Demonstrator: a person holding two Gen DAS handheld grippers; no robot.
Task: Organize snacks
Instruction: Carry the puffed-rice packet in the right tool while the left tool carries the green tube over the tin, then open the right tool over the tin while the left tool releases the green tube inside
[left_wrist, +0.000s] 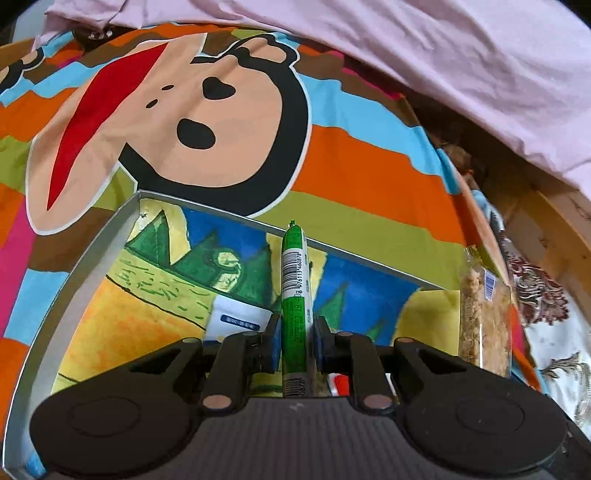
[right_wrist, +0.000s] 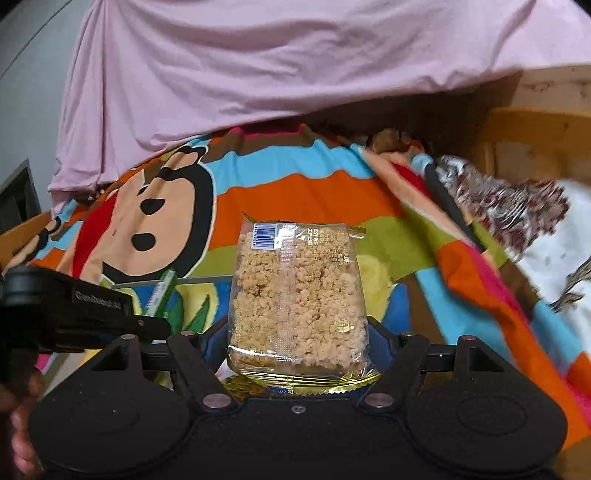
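Observation:
My left gripper (left_wrist: 295, 338) is shut on a green sausage stick (left_wrist: 295, 280) that points forward, above a shallow box (left_wrist: 92, 251) with a painted landscape inside. A white packet (left_wrist: 236, 317) lies in the box under the left fingers. My right gripper (right_wrist: 295, 343) is shut on a clear packet of crumbly rice cake (right_wrist: 297, 291), held upright over the same box. That packet shows at the right of the left wrist view (left_wrist: 484, 321). The left gripper (right_wrist: 85, 310) and its green stick (right_wrist: 162, 291) show at the left of the right wrist view.
The box sits on a bright striped sheet with a cartoon monkey face (left_wrist: 192, 110). A pink sheet (right_wrist: 258, 66) lies bunched behind it. A floral cloth (right_wrist: 517, 206) and a wooden frame (right_wrist: 535, 136) are to the right.

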